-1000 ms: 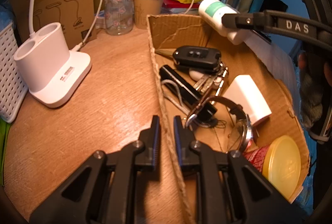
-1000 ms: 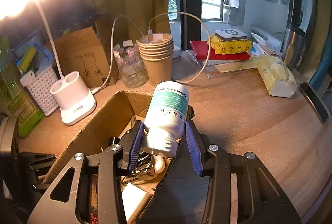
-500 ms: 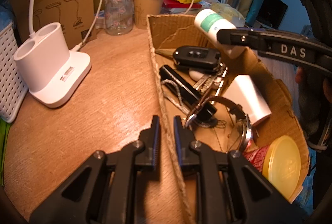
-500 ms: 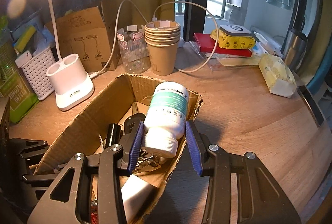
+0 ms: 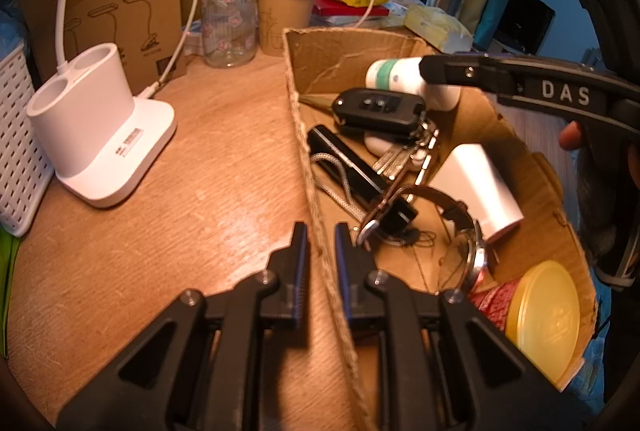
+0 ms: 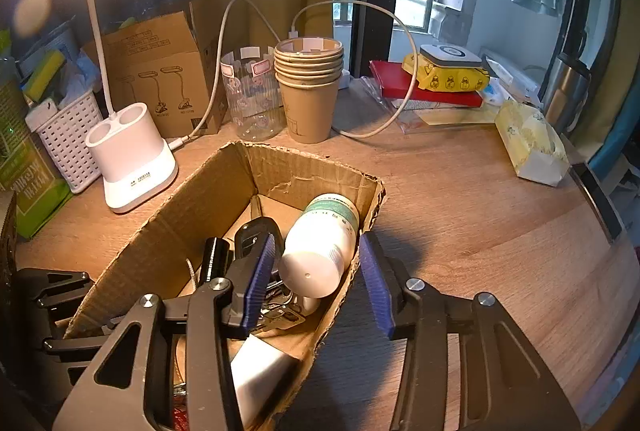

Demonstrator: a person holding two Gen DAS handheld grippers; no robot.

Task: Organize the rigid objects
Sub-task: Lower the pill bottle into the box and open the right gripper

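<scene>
Cardboard box (image 6: 224,191) is sitting on the wooden desk (image 6: 460,215), and the white pill bottle (image 6: 320,243) is lying inside it at the far right corner, cap end toward the right-wrist camera, leaning against the box wall and resting above the keys.

Right gripper (image 6: 320,283) is pointing steeply down over the box's right wall. Its jaws have just been opening; the blue pads are standing clear of the bottle on both sides, one inside the box, the other outside over the desk. Bottle released, not gripped. In the left view a fingertip of the person's hand (image 5: 572,137) is showing behind the gripper body.

Left gripper (image 5: 320,247) is also angled down, straddling the box's near-left wall (image 5: 308,167) with the jaws nearly together and clamped on the cardboard edge.

Also in the box: black car key (image 5: 376,109) with its keys, black flashlight (image 5: 344,163), wristwatch (image 5: 460,227), white charger block (image 5: 480,183), yellow-lidded jar (image 5: 544,315).

White lamp base (image 5: 100,135) is standing on the desk left of the box, well apart from it.
</scene>
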